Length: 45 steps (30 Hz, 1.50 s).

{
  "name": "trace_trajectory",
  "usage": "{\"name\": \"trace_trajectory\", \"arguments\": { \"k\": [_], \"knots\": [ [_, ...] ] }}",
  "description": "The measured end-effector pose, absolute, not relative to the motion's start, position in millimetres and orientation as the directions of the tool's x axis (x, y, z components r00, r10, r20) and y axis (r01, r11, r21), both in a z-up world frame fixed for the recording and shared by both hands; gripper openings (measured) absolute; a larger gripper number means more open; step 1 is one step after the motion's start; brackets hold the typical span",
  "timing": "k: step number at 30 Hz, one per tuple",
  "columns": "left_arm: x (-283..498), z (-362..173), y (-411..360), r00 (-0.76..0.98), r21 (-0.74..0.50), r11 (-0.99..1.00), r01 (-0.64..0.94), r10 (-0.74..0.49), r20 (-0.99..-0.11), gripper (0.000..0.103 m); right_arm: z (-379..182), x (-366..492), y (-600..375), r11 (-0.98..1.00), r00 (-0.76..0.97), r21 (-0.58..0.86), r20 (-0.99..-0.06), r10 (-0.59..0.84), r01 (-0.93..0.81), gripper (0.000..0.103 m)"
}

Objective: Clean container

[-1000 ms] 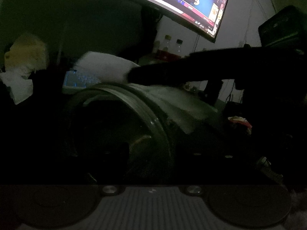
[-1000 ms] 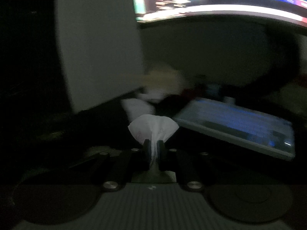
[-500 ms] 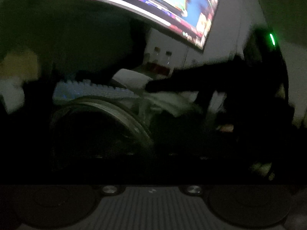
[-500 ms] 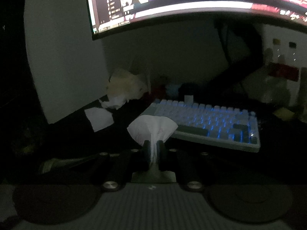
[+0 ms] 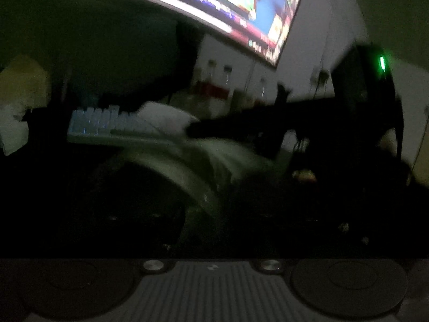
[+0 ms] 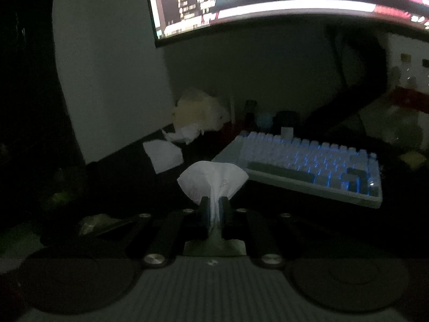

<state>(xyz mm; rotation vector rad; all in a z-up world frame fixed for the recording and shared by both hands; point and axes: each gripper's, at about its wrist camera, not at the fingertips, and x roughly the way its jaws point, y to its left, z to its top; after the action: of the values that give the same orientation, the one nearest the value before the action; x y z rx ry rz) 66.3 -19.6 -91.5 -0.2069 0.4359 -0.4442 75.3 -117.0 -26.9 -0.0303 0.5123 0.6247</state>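
Observation:
The room is very dark. A clear round container [image 5: 193, 179] lies on its side close in front of my left gripper [image 5: 214, 222], its rim facing the camera. The left fingers are lost in shadow. The jaws are opening, with the container between them. My right gripper [image 6: 214, 209] is shut on a white tissue [image 6: 211, 179] that fans out above its fingertips. In the left wrist view the right gripper [image 5: 187, 131] reaches in from the right as a dark bar. It holds the tissue [image 5: 163, 118] just above and behind the container.
A backlit keyboard [image 6: 308, 166] lies on the dark desk under a bright curved monitor [image 6: 295, 0]. Crumpled tissues and a yellowish lump [image 6: 198, 115] sit at the back left, beside a white paper scrap [image 6: 163, 155]. Bottles [image 5: 217, 80] stand by the wall.
Both views swung across the desk, so the keyboard and monitor shifted. The container stayed just in front of the left camera. The right gripper kept hold of the tissue.

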Motion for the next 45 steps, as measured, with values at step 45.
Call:
{"name": "trace_trajectory", "arguments": {
  "k": [45],
  "knots": [
    [31,-95,-17,0.841,-0.174,0.944,0.279,-0.328,-0.431,0.064,-25,69,-86,0.712,0.589,0.148,-0.461,0.664,-0.686,0.011]
  ]
}}
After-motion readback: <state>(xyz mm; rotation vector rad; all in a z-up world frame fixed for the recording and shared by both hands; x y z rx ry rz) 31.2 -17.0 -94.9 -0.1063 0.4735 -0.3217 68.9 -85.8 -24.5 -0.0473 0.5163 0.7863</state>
